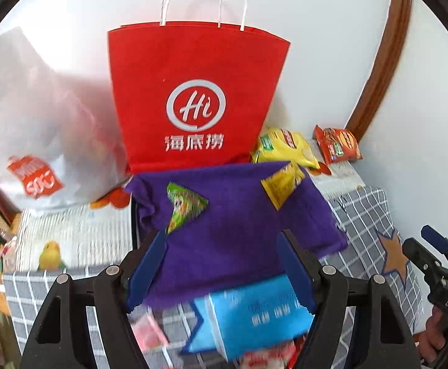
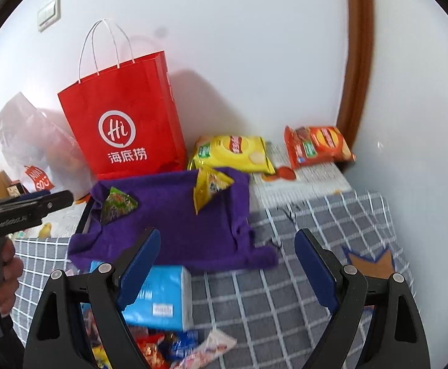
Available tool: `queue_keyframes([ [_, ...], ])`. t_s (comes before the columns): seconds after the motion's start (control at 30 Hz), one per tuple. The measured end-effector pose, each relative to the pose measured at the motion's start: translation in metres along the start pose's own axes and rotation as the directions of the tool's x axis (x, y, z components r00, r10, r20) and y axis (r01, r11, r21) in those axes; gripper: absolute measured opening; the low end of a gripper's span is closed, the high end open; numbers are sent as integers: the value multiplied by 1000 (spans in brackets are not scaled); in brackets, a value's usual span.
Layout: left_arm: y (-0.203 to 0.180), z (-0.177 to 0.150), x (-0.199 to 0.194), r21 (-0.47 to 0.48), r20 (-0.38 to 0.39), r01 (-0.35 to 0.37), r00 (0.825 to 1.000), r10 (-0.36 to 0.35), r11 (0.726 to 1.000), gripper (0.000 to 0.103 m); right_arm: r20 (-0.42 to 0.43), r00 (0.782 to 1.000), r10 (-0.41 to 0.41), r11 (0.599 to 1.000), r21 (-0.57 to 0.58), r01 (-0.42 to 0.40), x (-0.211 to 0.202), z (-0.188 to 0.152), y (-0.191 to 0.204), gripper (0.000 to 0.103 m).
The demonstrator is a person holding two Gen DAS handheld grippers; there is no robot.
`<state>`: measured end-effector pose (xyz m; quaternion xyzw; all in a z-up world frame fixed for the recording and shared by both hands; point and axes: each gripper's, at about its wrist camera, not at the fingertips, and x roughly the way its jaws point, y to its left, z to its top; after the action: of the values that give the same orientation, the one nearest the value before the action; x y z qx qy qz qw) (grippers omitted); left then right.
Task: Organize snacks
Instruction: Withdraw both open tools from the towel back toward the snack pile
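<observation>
Both tools (image 1: 221, 264) (image 2: 242, 264) gape empty; two triangular packets (image 2: 118, 204) on purple cloth (image 2: 174, 221), two chip bags (image 2: 233, 152)

Green snack packet (image 2: 118, 204) and yellow snack packet (image 2: 210, 189) on purple cloth (image 2: 174, 233), beyond spread, empty right gripper (image 2: 228, 264).

red bag (image 1: 193, 92): matt paper | purple cloth (image 2: 178, 224): fuzzy | chip packets (image 2: 233, 152): glossy

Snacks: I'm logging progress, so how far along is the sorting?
Done, it seems: a green packet and a yellow packet lie on the purple cloth. In hand: nothing; both the left gripper and the right gripper are open and empty. Left: loose snacks near the blue box, and two chip bags by the wall.
</observation>
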<state>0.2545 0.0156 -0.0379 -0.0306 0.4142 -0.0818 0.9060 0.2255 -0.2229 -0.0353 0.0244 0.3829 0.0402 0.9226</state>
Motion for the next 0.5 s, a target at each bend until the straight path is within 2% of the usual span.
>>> queue_keyframes([
  [0.2,-6,-40,-37,-9,13,-21,1000,21,1000,74,-58,995,85,994,67,-81,-20,-29,-18,88],
  [0.27,-8,-50,-47,-7,18,-36,999,36,999,74,-48,994,96,993,74,-92,-30,-38,-21,88],
  [0.5,-12,-86,-70,-35,0,-28,1000,28,999,74,0,997,74,997,23,-74,-59,-68,-18,88],
])
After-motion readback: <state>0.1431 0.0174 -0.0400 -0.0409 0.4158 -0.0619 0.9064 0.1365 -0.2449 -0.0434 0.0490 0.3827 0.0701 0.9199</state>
